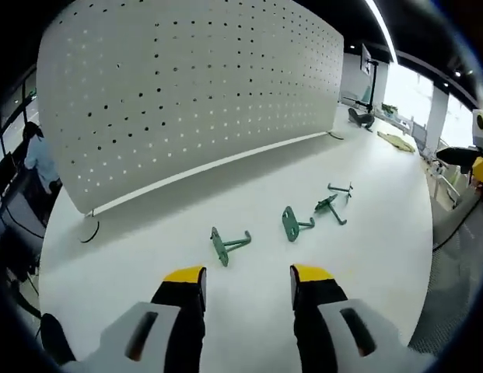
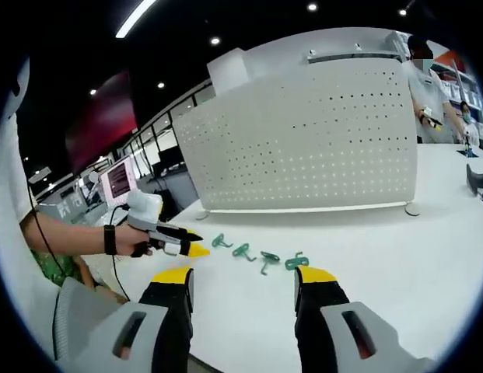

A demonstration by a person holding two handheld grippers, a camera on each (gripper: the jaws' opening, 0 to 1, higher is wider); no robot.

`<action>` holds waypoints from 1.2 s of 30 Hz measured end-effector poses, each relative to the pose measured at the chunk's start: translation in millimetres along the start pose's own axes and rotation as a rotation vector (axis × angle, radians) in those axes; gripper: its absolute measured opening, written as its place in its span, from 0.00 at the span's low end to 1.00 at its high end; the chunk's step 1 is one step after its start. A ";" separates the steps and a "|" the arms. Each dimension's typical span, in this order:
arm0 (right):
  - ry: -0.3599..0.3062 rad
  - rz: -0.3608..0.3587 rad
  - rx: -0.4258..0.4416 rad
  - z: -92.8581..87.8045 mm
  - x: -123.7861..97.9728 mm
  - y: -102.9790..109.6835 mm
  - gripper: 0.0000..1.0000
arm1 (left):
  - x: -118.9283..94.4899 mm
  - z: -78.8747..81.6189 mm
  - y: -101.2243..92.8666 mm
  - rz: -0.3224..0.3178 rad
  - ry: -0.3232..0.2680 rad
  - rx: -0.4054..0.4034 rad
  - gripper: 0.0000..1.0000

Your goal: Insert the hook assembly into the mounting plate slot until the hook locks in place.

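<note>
Left gripper view: left gripper [image 1: 247, 281] jaws apart, empty, near the green hooks [image 1: 228, 245] before the pegboard [image 1: 187, 93]; a careless grab could scatter them. Right gripper [image 2: 243, 286] jaws also apart.

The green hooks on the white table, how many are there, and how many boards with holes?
Green hooks: 4, the first, the second, the third and the fourth
White board with holes: 1
Total: 5
</note>
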State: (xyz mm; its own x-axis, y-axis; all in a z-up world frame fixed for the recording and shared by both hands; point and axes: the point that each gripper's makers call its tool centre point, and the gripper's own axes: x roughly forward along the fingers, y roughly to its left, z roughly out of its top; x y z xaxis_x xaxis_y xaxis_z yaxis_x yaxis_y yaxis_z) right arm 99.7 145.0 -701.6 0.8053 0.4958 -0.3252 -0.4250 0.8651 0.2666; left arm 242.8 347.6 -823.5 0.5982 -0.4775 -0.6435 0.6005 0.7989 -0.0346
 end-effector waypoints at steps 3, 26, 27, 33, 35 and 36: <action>-0.001 0.000 0.000 0.0 0.1 1.7 0.52 | 3.0 -1.6 1.1 0.000 0.006 0.000 0.42; -0.019 0.003 0.011 4.9 -3.2 -1.0 0.51 | 22.2 -1.2 13.1 0.034 0.042 0.037 0.30; -0.018 0.003 0.015 4.5 -2.9 -1.2 0.51 | 22.2 -0.5 13.9 0.039 0.041 0.037 0.29; -0.007 0.006 0.013 2.8 -0.8 -2.7 0.51 | 26.1 4.3 16.2 0.042 0.041 0.048 0.23; -0.010 0.009 0.016 4.1 -0.1 -2.8 0.51 | 26.8 5.4 16.5 0.043 0.042 0.049 0.20; -0.011 0.009 0.012 4.7 0.3 -3.0 0.51 | 28.1 5.9 15.2 0.034 0.042 0.043 0.18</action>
State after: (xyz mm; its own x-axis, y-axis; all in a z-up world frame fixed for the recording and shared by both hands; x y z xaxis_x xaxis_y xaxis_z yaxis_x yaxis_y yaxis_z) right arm 103.2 142.2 -698.2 0.8062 0.5023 -0.3125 -0.4270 0.8597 0.2803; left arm 271.9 344.2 -837.6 0.5965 -0.4337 -0.6754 0.6029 0.7976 0.0202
